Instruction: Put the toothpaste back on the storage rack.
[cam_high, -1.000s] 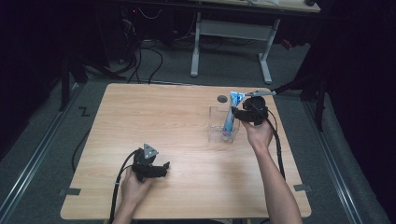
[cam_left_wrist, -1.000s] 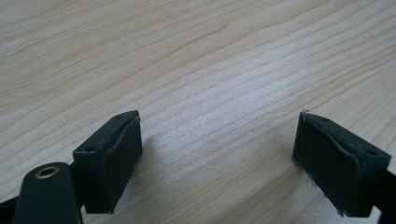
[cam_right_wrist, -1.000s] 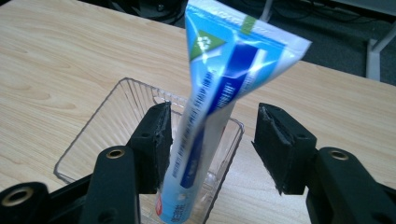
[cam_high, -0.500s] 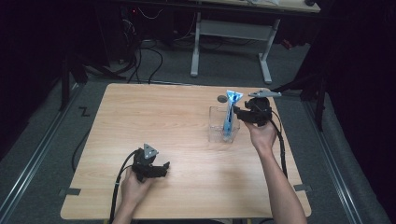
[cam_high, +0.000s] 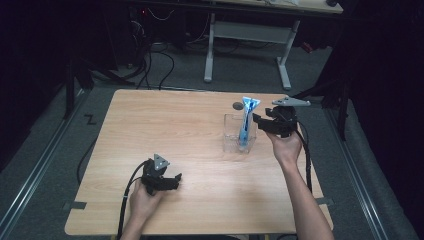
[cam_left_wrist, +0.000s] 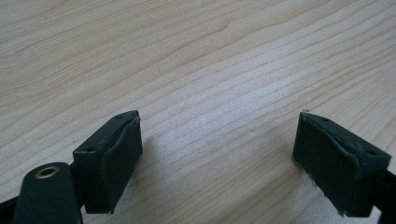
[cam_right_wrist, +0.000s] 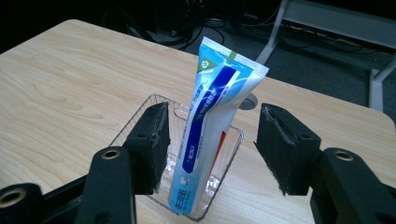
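Note:
A blue and white toothpaste tube (cam_high: 246, 121) (cam_right_wrist: 210, 121) stands tilted in a clear plastic container (cam_high: 233, 142) (cam_right_wrist: 232, 151) on the right half of the wooden table (cam_high: 165, 130). My right gripper (cam_high: 259, 123) (cam_right_wrist: 217, 140) hovers just right of the tube, open. In the right gripper view the tube rises between the jaws, and neither pad touches it. My left gripper (cam_high: 172, 181) (cam_left_wrist: 219, 158) rests low near the table's front left, open, with bare wood between its jaws.
A round grey grommet (cam_high: 238, 105) (cam_right_wrist: 250, 100) sits in the table just behind the container. Beyond the far edge stand a white desk frame (cam_high: 245, 35) and floor cables (cam_high: 150, 65). Bare wood spans the table's middle and left.
My right gripper has drawn back to the right and slightly up, away from the tube, which stays standing in the container. The left gripper has not moved.

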